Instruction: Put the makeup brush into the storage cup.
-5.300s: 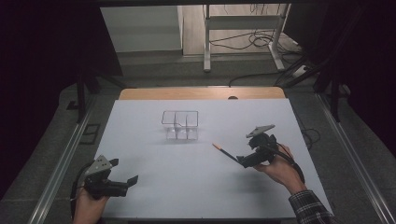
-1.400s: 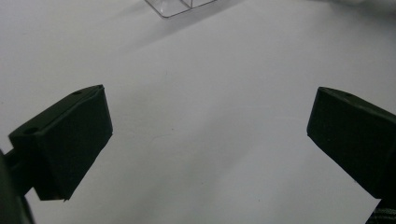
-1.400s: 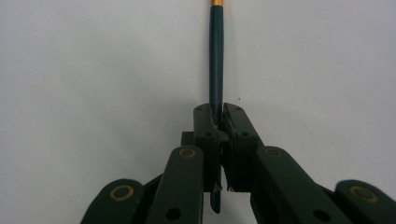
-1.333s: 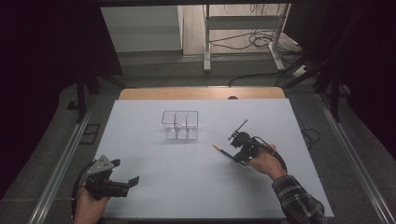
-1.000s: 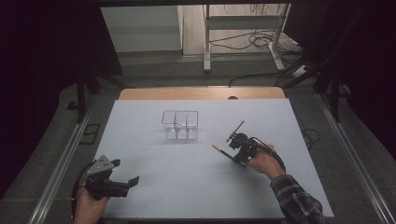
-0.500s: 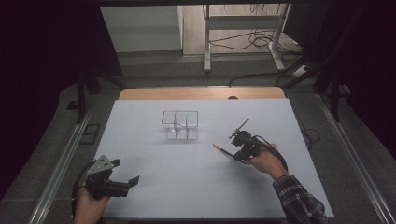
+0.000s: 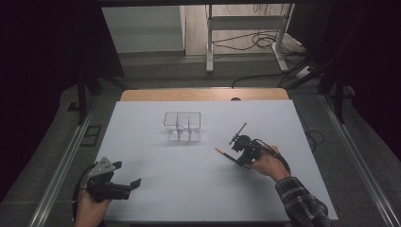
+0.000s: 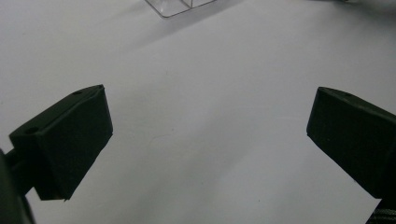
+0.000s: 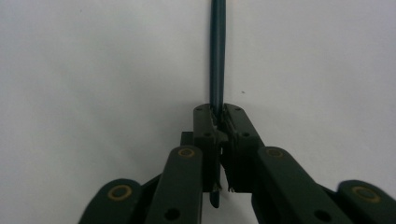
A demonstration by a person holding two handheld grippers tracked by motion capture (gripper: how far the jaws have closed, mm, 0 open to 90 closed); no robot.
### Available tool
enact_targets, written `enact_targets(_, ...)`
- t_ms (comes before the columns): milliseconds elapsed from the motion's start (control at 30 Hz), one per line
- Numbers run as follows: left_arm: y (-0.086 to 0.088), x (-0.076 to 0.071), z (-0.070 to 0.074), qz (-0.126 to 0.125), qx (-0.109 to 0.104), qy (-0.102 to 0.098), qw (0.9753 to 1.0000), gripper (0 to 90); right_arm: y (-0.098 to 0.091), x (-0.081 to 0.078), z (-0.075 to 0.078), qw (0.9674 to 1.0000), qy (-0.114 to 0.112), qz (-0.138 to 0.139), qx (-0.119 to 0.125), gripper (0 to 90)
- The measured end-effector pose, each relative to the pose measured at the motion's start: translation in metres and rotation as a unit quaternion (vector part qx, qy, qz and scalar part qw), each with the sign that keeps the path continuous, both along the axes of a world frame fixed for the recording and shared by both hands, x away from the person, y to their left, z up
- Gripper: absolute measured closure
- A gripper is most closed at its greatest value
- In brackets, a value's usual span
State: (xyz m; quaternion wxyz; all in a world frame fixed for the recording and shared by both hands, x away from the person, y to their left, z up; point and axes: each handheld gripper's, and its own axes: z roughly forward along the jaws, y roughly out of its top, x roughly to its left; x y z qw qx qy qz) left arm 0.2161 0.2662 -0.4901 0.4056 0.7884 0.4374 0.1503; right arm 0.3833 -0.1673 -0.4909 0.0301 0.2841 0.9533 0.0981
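A dark pencil (image 7: pixel 223 153) with an orange end lies low over the white table sheet (image 7: pixel 156 156), right of centre. My right gripper (image 7: pixel 238 160) is shut on its shaft and turned on its side in the person's hand. In the right gripper view the pencil (image 9: pixel 217 56) runs straight up from between the closed pads of the right gripper (image 9: pixel 217 113). My left gripper (image 7: pixel 126 175) rests at the front left corner, open with nothing between its jaws. In the left gripper view the left gripper (image 8: pixel 205 121) has only bare sheet between its jaws.
A clear plastic box (image 7: pixel 182 125) with dividers stands upright at the middle of the sheet; its corner (image 8: pixel 180 5) is at the top of the left gripper view. A wooden strip (image 7: pixel 203 94) borders the far edge. Metal rails (image 7: pixel 61 170) run along both sides.
Since the oldest frame the right hand has shifted a little left and rolled its gripper onto its side. Over the last second it barely moved. The left gripper has stayed put.
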Motion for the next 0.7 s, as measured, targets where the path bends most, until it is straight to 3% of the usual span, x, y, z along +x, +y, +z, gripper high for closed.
enact_targets(100,0.000,0.000,0.000,0.000,0.000,0.000,1.0000,0.7,0.004,0.001,-0.002,0.9999,-0.005,0.008,-0.009,79.8)
enact_targets(367,0.000,0.000,0.000,0.000,0.001,-0.001,1.0000,0.8,0.010,0.006,-0.001,0.9994,0.021,0.006,-0.025,84.6)
enact_targets(700,-0.001,0.000,0.000,0.000,0.001,0.000,1.0000,0.9,-0.002,0.002,0.006,0.9996,0.018,-0.017,0.015,84.8)
